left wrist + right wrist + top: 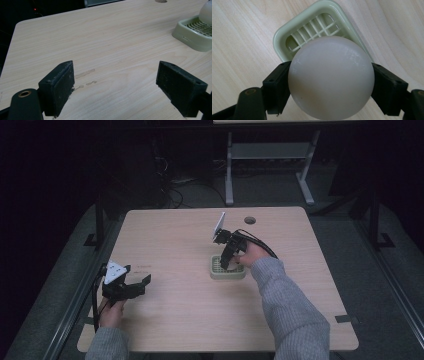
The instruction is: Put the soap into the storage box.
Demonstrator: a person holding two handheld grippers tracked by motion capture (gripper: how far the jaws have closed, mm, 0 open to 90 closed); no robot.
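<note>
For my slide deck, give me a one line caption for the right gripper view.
Right gripper clamps a white ball above a pale green slotted tray on a wooden table.

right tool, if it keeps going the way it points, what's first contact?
Likely the pale green slatted tray. The right tool, shut on the white ball, points down at it; the gap between them is unclear.

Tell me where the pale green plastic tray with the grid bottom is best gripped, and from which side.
Probably from above, across one long side wall of the pale green plastic grid tray: one jaw inside on the grid, one outside. The walls look low and thin, with a raised rim. The right tool holds a white ball over the tray; the open left tool is free.
</note>
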